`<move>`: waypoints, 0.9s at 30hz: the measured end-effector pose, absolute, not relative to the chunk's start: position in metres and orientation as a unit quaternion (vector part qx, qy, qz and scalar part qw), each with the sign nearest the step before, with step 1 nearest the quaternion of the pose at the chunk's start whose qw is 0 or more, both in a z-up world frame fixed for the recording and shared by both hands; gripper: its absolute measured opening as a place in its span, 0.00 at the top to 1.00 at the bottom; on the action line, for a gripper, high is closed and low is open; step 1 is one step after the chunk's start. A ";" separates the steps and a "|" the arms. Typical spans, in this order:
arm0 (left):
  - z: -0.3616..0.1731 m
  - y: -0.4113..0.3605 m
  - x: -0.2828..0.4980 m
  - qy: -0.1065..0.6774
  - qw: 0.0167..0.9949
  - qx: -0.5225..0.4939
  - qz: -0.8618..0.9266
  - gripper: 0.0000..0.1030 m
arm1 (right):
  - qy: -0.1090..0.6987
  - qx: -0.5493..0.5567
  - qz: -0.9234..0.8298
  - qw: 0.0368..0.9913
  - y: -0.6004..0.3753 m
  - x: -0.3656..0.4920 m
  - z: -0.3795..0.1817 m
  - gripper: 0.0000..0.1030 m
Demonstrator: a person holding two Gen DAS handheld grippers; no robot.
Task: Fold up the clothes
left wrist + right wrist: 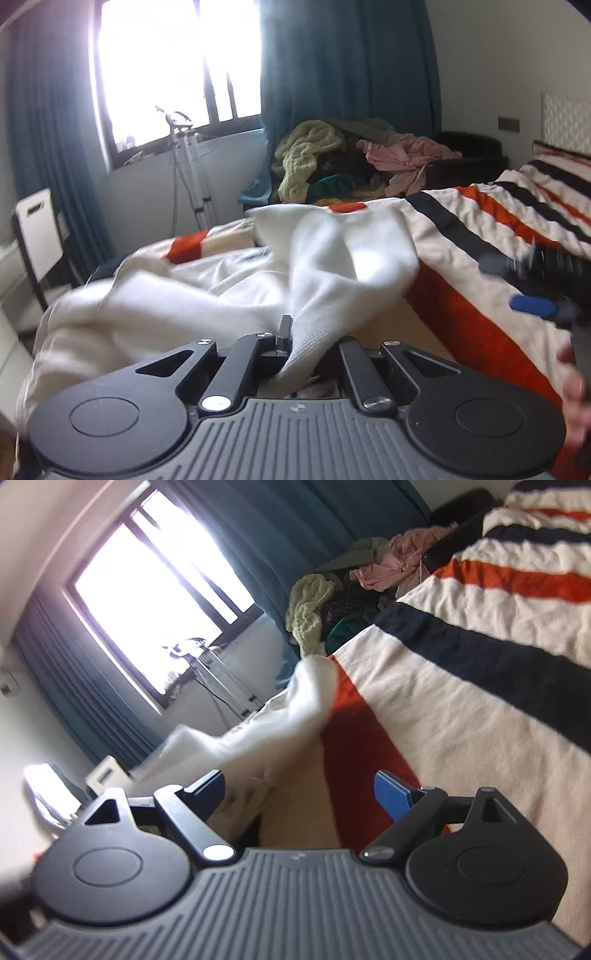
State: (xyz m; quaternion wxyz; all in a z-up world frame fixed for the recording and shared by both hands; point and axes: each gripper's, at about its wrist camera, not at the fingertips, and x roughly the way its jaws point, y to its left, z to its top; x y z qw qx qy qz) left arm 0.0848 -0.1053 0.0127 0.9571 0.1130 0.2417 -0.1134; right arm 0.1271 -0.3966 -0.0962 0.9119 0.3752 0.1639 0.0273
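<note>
A white knitted garment (229, 291) lies crumpled across the near end of the striped bed. My left gripper (295, 347) is shut on a fold of it, and the cloth rises from the jaws and drapes away over the bed. In the left wrist view my right gripper (532, 295) appears blurred at the right edge, apart from the garment. In the right wrist view my right gripper (299, 794) stands open with its blue pads (393, 794) wide apart over the blanket. The white garment (280, 723) lies ahead of it to the left, outside its jaws.
The bed carries a cream blanket with orange and black stripes (480, 229). A heap of mixed clothes (343, 158) sits on a dark seat beyond the bed, under teal curtains (343, 62). A white stand (192, 173) is by the window, a white chair (37, 229) at the left.
</note>
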 end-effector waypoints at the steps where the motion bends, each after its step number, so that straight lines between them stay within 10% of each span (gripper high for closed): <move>1: 0.008 -0.095 0.073 0.244 0.956 0.113 -0.115 0.95 | 0.169 0.392 0.036 0.904 -0.399 0.124 -0.097 0.13; 27: -0.041 -0.038 0.065 0.318 0.947 -0.013 -0.051 0.92 | 0.210 0.442 0.067 0.869 -0.402 0.198 -0.163 0.42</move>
